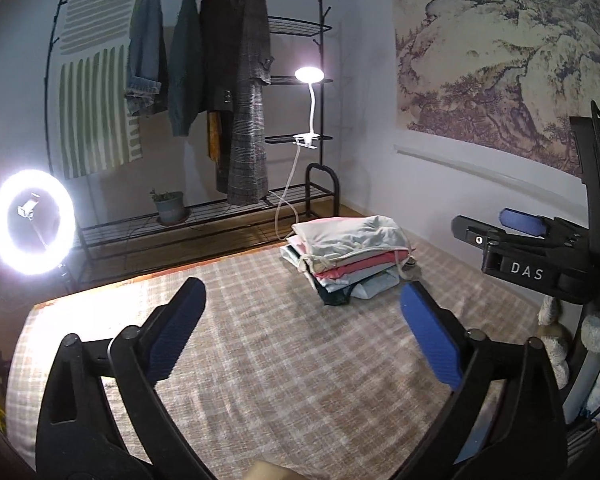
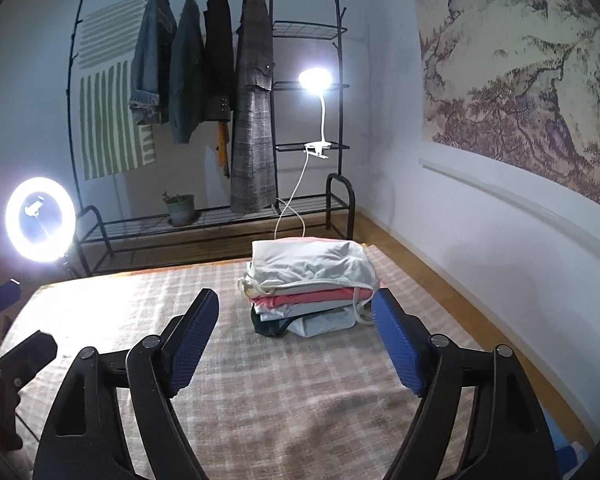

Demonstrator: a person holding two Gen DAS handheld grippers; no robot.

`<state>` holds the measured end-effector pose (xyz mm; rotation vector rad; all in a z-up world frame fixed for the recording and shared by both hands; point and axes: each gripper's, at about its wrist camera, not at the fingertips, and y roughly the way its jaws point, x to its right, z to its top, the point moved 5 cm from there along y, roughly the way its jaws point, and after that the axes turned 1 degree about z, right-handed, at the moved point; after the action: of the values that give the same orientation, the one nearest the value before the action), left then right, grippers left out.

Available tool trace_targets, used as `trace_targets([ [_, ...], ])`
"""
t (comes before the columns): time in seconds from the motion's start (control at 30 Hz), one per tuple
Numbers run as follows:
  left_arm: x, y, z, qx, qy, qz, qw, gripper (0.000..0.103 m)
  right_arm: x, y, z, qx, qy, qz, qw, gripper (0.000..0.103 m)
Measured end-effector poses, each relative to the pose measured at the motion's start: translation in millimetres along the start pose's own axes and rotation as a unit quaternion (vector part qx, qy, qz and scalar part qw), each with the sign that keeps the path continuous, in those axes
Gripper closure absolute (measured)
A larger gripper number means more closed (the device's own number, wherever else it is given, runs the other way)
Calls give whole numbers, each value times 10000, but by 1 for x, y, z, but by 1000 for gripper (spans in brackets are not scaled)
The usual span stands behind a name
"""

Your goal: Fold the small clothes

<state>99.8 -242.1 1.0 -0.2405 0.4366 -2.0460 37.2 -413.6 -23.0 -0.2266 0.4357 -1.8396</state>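
A stack of folded small clothes (image 1: 350, 256) lies on the checked cloth (image 1: 268, 360) at the far right of the surface; a white piece is on top, pink and pale pieces under it, a dark one at the bottom. It also shows in the right wrist view (image 2: 312, 284). My left gripper (image 1: 300, 304) is open and empty, above the cloth, short of the stack. My right gripper (image 2: 296, 312) is open and empty, just in front of the stack. The right gripper's body (image 1: 540, 256) shows at the right edge of the left wrist view.
A black clothes rack (image 1: 204, 92) with hanging coats stands behind the surface, with a clip lamp (image 1: 309, 76) and a potted plant (image 1: 168, 206). A bright ring light (image 1: 32, 224) stands at the left. A wall with a landscape print (image 1: 500, 64) runs along the right.
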Motion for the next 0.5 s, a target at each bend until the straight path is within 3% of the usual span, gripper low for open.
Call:
trace_targets([
  [0.23,-1,9,-7,-235,66,64,9997,0,0,10,-10,-123,111,5,9999,20],
  [0.5,6,8,-11,-192,143,97,9997,0,3,13,-14,-144,74,-110,9998,19],
])
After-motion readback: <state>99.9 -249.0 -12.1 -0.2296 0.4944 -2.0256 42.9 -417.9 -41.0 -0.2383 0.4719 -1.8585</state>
